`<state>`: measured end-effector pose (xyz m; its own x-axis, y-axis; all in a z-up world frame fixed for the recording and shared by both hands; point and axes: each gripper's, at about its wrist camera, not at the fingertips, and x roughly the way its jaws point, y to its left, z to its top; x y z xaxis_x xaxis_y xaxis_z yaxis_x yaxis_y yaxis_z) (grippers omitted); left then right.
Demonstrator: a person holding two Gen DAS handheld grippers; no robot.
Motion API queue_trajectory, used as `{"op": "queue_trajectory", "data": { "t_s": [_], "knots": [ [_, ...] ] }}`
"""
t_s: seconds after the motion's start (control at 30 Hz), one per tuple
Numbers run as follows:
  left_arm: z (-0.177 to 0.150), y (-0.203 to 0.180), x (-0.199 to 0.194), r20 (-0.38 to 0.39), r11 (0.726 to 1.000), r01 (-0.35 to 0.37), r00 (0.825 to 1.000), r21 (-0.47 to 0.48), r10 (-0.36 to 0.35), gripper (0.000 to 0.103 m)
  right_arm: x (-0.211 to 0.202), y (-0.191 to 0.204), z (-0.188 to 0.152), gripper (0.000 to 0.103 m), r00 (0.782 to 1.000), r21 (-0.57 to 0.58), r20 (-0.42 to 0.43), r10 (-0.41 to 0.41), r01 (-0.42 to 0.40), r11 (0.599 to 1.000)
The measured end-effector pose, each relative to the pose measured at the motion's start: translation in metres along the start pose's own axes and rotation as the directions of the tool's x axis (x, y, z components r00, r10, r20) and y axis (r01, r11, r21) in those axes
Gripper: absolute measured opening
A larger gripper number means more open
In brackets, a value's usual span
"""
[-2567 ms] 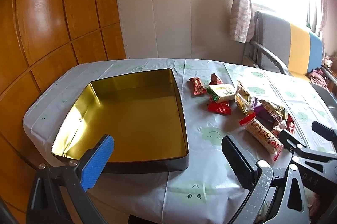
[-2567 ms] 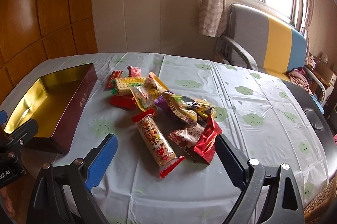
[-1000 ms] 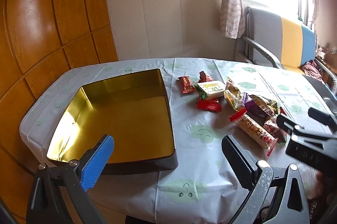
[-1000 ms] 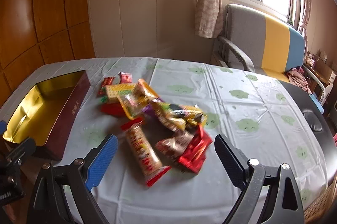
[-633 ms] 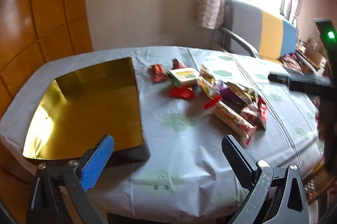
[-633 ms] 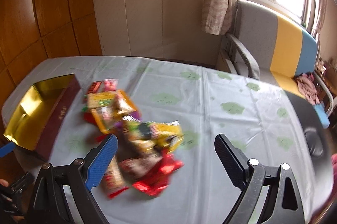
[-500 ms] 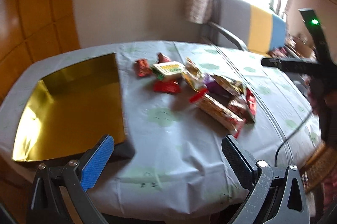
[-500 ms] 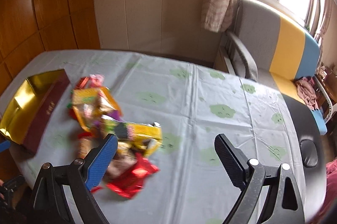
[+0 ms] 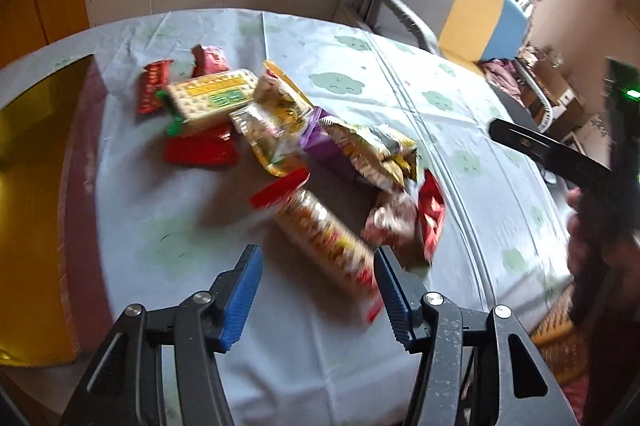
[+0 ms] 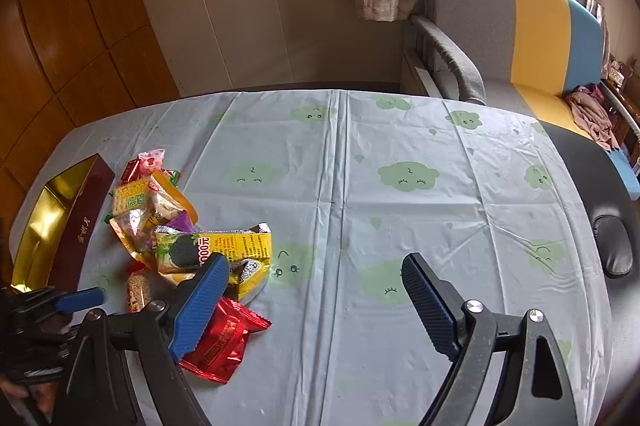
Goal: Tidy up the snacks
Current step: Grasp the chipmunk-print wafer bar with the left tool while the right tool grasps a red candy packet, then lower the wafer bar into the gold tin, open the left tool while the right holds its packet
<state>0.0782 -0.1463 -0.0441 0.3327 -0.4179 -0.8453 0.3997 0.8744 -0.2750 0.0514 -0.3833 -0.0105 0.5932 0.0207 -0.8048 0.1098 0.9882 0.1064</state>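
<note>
A pile of snack packets lies on the cloud-print tablecloth (image 9: 460,161). In the left wrist view a long red-ended biscuit packet (image 9: 324,234) points toward my left gripper (image 9: 316,286), which is open and empty with its fingers on either side of the packet's near end. A cracker pack (image 9: 212,97) and red packets (image 9: 200,149) lie farther back. The gold tin (image 9: 28,209) sits at the left. In the right wrist view my right gripper (image 10: 316,290) is open and empty above bare cloth, right of a yellow packet (image 10: 216,250) and a red packet (image 10: 220,342).
A grey, yellow and blue armchair (image 10: 532,25) stands beyond the table by the window. A black chair arm (image 10: 612,250) sits at the table's right edge. The left gripper shows at the lower left of the right wrist view (image 10: 76,298).
My left gripper has swung right from the tin to the snack pile and narrowed its opening. My right gripper has lifted and turned right, away from the pile.
</note>
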Motion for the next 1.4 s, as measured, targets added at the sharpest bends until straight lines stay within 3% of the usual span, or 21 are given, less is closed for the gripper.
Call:
{"op": "queue_trajectory", "data": {
  "t_s": [0.17, 0.23, 0.27, 0.33, 0.37, 0.5, 0.63, 0.7, 0.77, 0.87, 0.93, 1.2, 1.4],
  "knots": [
    [0.008, -0.002, 0.032, -0.045, 0.994, -0.053, 0.998, -0.091, 0.049, 0.061, 0.004, -0.003, 0.002, 0.09, 0.999, 0.027, -0.021, 0.036, -0.036, 0.999],
    [0.002, -0.002, 0.04, -0.057, 0.995, -0.059, 0.997, -0.086, 0.054, 0.06, 0.01, -0.005, 0.001, 0.084, 0.993, 0.058, -0.067, 0.098, -0.094, 0.994],
    [-0.002, -0.005, 0.04, -0.038, 0.996, -0.063, 0.997, -0.061, 0.06, 0.059, 0.014, -0.005, 0.0, 0.08, 0.986, 0.073, -0.093, 0.137, -0.131, 0.989],
    [-0.009, -0.007, 0.036, -0.023, 0.999, -0.044, 0.999, -0.015, 0.044, 0.033, 0.024, -0.003, -0.002, 0.073, 0.967, 0.096, -0.15, 0.207, -0.195, 0.976],
    [-0.013, -0.005, 0.035, -0.025, 0.999, -0.04, 0.999, -0.01, 0.04, 0.031, 0.027, 0.0, -0.003, 0.069, 0.958, 0.096, -0.174, 0.228, -0.214, 0.972],
    [-0.03, 0.006, 0.023, -0.004, 1.0, -0.029, 1.0, -0.003, 0.029, 0.03, 0.047, 0.018, -0.014, 0.066, 0.899, 0.092, -0.301, 0.317, -0.304, 0.948],
    [-0.043, 0.014, 0.017, 0.009, 1.0, -0.02, 1.0, 0.007, 0.02, 0.03, 0.061, 0.034, -0.026, 0.066, 0.886, 0.057, -0.364, 0.286, -0.286, 0.957],
    [-0.048, 0.015, 0.014, 0.017, 0.999, -0.021, 1.0, 0.024, 0.021, 0.03, 0.07, 0.04, -0.031, 0.064, 0.883, 0.034, -0.394, 0.253, -0.261, 0.965],
    [-0.053, 0.016, 0.011, 0.018, 1.0, -0.001, 1.0, 0.024, 0.001, 0.03, 0.077, 0.046, -0.037, 0.053, 0.878, 0.01, -0.42, 0.228, -0.247, 0.969],
    [-0.058, 0.018, 0.007, 0.027, 0.999, 0.019, 0.999, 0.029, -0.019, 0.029, 0.082, 0.055, -0.042, 0.042, 0.888, -0.029, -0.41, 0.209, -0.241, 0.97],
    [-0.061, 0.02, 0.0, 0.039, 0.999, 0.038, 0.999, 0.023, -0.038, 0.029, 0.081, 0.062, -0.044, 0.042, 0.899, -0.073, -0.395, 0.187, -0.234, 0.969],
    [-0.053, 0.039, -0.053, 0.158, 0.995, 0.095, 0.983, -0.006, -0.093, 0.03, 0.081, 0.068, -0.048, 0.042, 0.907, -0.12, -0.397, 0.141, -0.203, 0.972],
    [-0.033, 0.1, -0.107, 0.28, 0.984, 0.07, 0.96, -0.164, -0.022, 0.03, 0.085, 0.081, -0.056, 0.042, 0.915, -0.162, -0.39, 0.102, -0.177, 0.971]
  ]
}}
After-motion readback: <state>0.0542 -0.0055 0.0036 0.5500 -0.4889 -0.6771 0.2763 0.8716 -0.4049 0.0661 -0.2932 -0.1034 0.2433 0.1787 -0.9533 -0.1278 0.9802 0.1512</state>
